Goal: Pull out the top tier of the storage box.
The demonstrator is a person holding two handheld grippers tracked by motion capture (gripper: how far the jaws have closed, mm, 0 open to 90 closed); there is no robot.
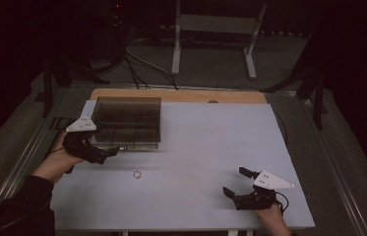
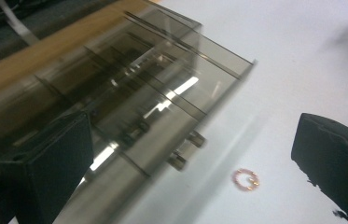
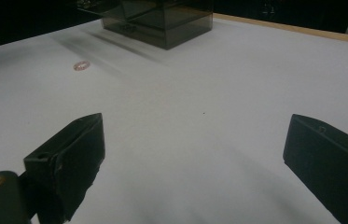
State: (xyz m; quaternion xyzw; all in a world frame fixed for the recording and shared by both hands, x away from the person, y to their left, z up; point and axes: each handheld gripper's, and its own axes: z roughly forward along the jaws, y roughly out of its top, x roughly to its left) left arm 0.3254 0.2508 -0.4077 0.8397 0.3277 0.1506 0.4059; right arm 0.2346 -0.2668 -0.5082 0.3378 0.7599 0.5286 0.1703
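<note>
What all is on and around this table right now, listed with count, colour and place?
drawer box: one, smoky see-through, far left part of the table, small knobs on its front
ring: one, small, pinkish, lying on the table nearer the person than the box, apart from it
table: one, white top with a wooden strip along the far edge
frame legs: one set, light grey, on the floor beyond the table
cables: several, dark, on the floor beyond the table
left hand-held gripper: one, black, jaws open with nothing between them, at the near left corner of the box
right hand-held gripper: one, black, jaws open and empty, near right part of the table
</note>
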